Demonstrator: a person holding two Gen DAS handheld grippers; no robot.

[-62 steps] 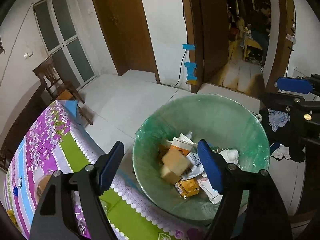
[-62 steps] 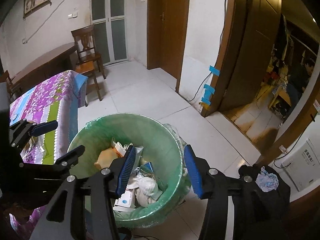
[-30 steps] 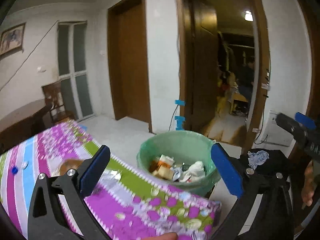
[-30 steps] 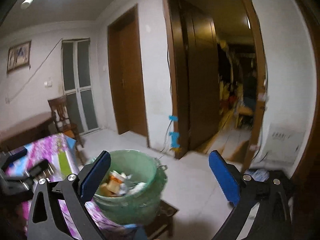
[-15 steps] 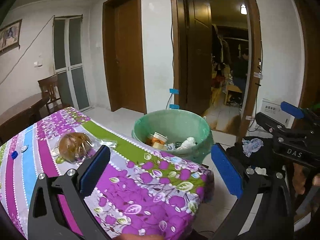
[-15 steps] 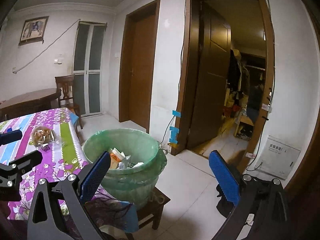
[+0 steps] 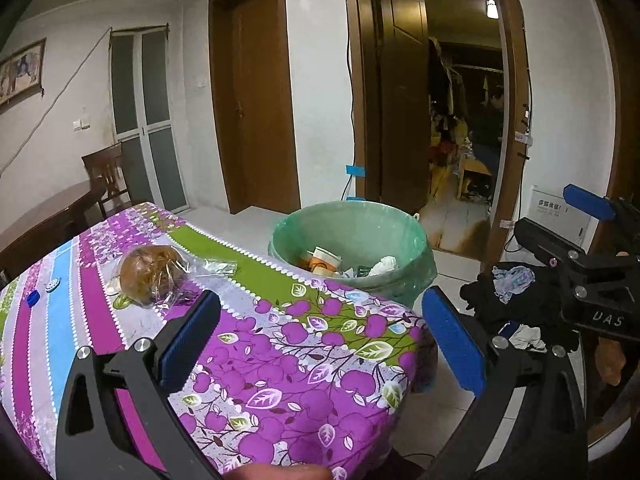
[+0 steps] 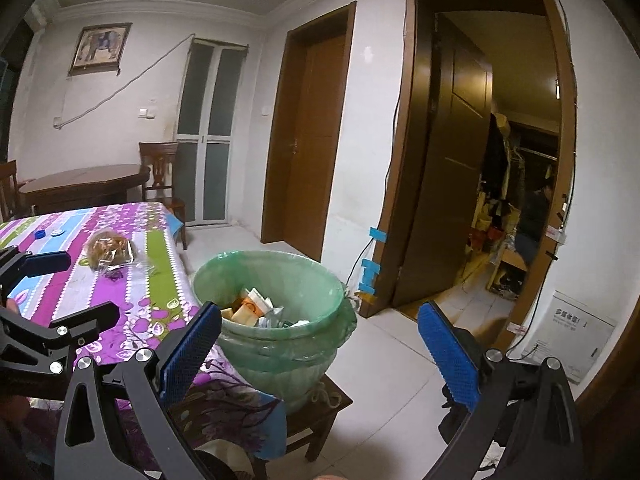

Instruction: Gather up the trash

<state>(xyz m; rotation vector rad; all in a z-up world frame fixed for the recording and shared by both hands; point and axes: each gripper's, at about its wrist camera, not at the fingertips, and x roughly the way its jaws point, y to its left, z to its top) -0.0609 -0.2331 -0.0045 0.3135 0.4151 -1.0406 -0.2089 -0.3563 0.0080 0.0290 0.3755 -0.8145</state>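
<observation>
**Crinkled plastic, one bundle left on the table**

Clear crinkled plastic wrapped the brownish bundle (image 7: 150, 270) that lay on the far left part of the purple floral tablecloth (image 7: 304, 356), with a loose tail of film (image 7: 216, 266) trailing toward the bin. It looked light and soft, likely to crush or slip if squeezed on the bulge; the twisted film tail or the gathered wrap on top seemed the better place to pinch. Two small bottle caps (image 7: 42, 292) sat further left on the cloth, well apart from the bundle. To the right, beyond the table's edge, stood the green-lined trash bin (image 8: 320, 280) on a low wooden stool (image 8: 320, 404), already holding cartons and crumpled paper. The left gripper (image 7: 320, 336) hung over the near table edge with its jaws spread wide and nothing between them. The right gripper (image 8: 320, 344) hovered near the bin, equally wide and empty.
</observation>
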